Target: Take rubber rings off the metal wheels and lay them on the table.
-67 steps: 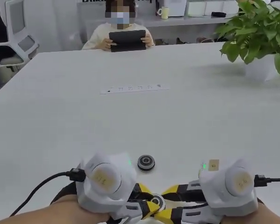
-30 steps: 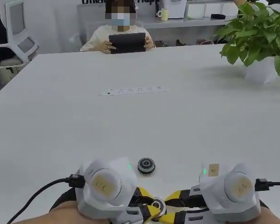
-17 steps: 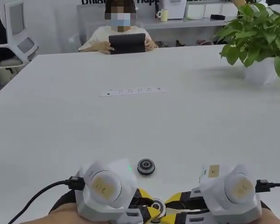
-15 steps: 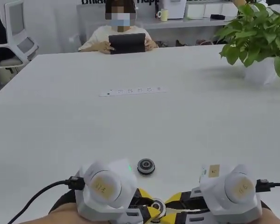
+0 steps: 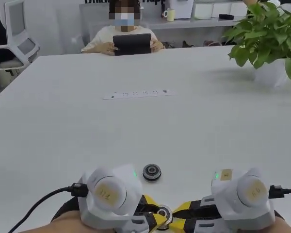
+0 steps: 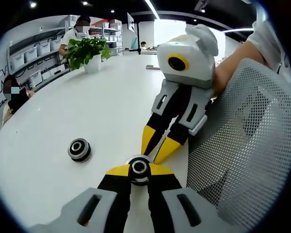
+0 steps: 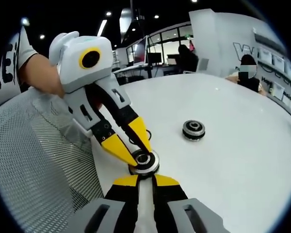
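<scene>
Fingers (image 6: 117, 171) around wheel (image 6: 139, 168) — hub upward

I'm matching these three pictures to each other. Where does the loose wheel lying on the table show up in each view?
Head view: the loose wheel lies on the table, low and central.
Left gripper view: left of centre, to the left of the left tool.
Right gripper view: right of centre, up and right of the right tool.
Shared landmark: the held wheel, close by it in every view.
</scene>
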The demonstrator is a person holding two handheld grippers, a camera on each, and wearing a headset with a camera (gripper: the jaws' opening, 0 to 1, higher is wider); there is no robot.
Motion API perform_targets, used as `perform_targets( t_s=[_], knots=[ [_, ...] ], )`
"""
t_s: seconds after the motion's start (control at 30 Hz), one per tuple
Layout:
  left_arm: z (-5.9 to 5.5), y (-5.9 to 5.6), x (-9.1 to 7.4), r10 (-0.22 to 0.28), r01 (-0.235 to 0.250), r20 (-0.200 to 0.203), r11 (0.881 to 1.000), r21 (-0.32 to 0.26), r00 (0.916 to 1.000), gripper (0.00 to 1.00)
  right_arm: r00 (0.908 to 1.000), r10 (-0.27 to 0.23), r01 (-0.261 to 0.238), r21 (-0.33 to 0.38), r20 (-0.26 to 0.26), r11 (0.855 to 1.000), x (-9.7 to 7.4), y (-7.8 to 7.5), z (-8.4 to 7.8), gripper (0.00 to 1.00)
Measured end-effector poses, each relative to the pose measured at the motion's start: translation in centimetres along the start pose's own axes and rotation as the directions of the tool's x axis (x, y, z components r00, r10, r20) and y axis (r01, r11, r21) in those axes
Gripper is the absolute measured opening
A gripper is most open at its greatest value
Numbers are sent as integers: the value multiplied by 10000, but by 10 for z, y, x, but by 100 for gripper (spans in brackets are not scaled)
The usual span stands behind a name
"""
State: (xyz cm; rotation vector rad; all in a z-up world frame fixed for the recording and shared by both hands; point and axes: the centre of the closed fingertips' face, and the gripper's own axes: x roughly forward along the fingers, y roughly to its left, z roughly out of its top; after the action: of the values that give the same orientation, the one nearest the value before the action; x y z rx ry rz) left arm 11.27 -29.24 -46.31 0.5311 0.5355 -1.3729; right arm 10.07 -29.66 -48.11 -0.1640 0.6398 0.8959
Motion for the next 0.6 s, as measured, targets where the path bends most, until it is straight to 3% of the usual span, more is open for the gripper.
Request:
perform_targets(
  t_s=[0.07, 0.27, 0.6],
  knots=[
    [0, 0, 0, 8, -8, -3, 10000, -8, 10000, 7, 10000, -54, 54, 99, 11, 9999, 0, -1, -1, 1],
    [0, 0, 0, 17, -17, -14, 10000, -29, 10000, 7, 10000, -84, 83, 277, 52, 9996, 0, -2, -1, 0],
    [0, 0, 0, 71, -70, -17, 9999, 86, 10000, 7, 9983, -295, 201, 1805, 498, 9834, -1, -10, -1, 0]
  ],
)
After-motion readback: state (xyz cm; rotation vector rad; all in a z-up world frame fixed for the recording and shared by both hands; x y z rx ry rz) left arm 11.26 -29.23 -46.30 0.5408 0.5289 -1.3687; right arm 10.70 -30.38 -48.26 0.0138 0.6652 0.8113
